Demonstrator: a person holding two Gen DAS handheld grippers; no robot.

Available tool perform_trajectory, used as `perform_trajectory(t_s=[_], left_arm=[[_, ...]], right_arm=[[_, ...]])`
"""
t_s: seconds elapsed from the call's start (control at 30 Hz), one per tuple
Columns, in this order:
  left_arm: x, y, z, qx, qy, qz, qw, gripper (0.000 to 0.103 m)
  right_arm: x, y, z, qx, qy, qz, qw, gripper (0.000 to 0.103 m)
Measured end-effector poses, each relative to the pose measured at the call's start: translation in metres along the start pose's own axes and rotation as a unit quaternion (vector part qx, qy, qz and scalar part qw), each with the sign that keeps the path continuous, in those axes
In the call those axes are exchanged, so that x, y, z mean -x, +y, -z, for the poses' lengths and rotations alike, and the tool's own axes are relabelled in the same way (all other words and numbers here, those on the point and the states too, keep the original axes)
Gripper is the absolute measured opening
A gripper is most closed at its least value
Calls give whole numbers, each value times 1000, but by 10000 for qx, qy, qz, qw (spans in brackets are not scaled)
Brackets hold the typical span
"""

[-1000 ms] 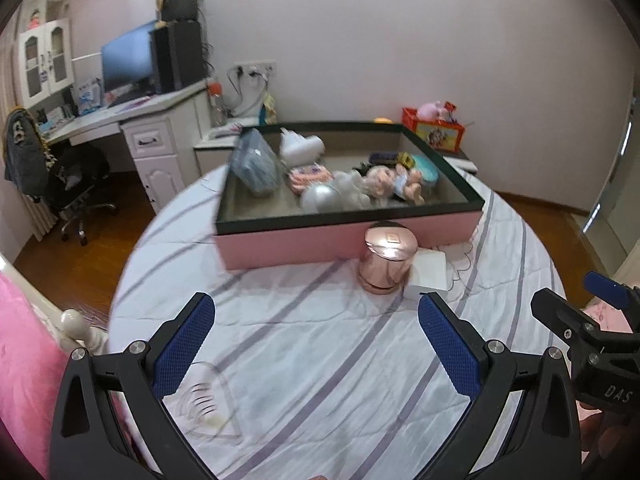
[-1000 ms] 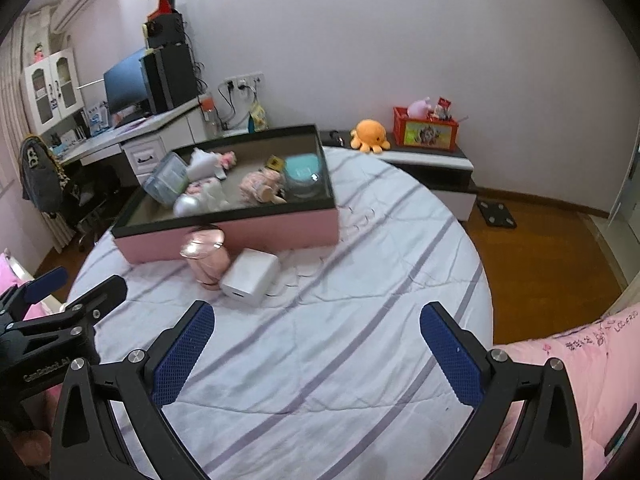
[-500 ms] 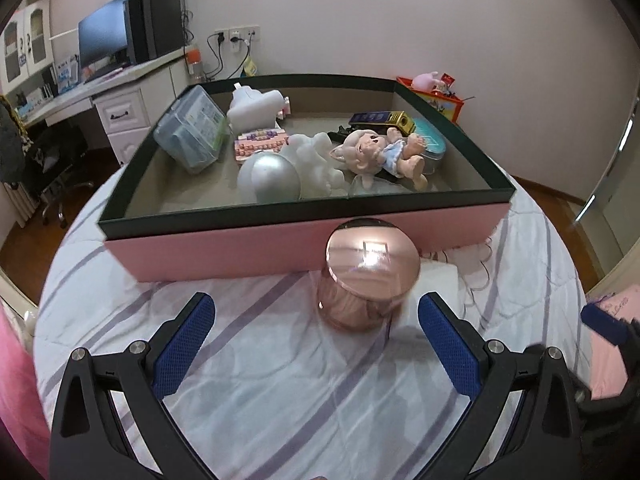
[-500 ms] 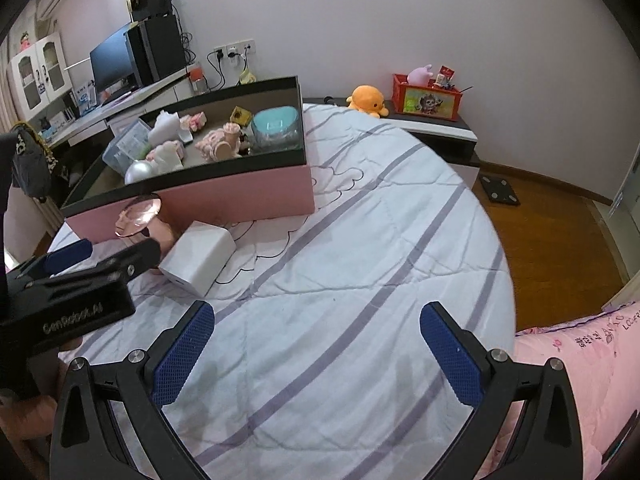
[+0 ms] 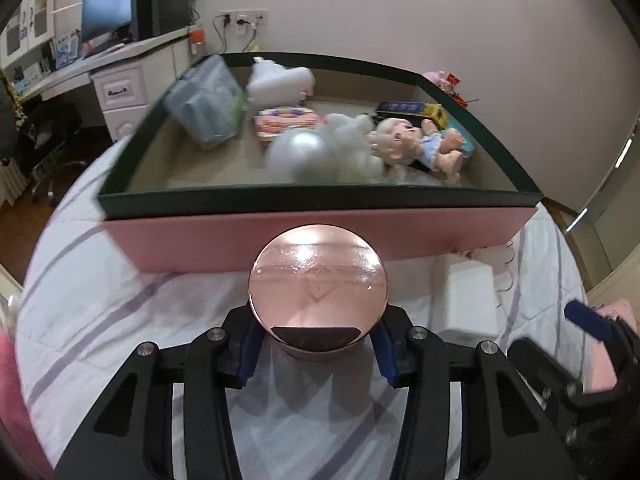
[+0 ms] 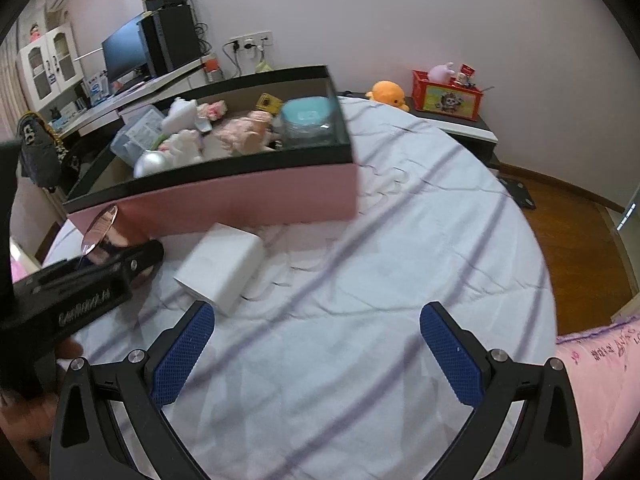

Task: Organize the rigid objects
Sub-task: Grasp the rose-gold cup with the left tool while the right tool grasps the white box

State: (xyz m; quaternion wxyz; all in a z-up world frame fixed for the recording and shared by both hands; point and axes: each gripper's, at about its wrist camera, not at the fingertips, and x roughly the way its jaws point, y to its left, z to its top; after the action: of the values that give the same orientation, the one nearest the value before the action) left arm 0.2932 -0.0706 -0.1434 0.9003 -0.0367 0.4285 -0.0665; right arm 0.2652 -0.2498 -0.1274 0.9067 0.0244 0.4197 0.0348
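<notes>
A rose-gold round jar [image 5: 318, 292] with a mirror-like lid stands on the striped sheet, just in front of the pink box [image 5: 320, 236]. My left gripper [image 5: 316, 346] is closing on the jar, its blue pads pressed against both sides. In the right wrist view the jar [image 6: 100, 232] shows at the left in the left gripper [image 6: 120, 264]. A white rectangular box [image 6: 220, 266] lies to the jar's right. My right gripper [image 6: 316, 344] hangs open over bare sheet, near the white box, with nothing between its fingers.
The pink box's dark rim [image 6: 224, 168] encloses a doll [image 5: 420, 148], a silver ball [image 5: 304, 148], a clear case [image 5: 204, 108] and a teal tin [image 6: 306, 114]. The round bed's edge [image 6: 536, 240] drops to wooden floor. A desk with a monitor [image 6: 128, 54] stands behind.
My left gripper has moved forward and down to the jar and shut on it, from wide open. The right gripper has come closer to the white box and stayed open.
</notes>
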Motion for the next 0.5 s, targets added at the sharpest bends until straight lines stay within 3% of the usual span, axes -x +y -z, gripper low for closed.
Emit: perform_trajectory(t_s=[0.37, 0.5], left_arm=[[21, 44, 15, 167, -65, -410, 9990, 47], [22, 46, 17, 152, -74, -409, 9990, 47]], right_arm=[[-37, 48, -16, 189, 182, -136, 9996, 103], [-42, 59, -14, 405, 149, 190, 9989, 75]])
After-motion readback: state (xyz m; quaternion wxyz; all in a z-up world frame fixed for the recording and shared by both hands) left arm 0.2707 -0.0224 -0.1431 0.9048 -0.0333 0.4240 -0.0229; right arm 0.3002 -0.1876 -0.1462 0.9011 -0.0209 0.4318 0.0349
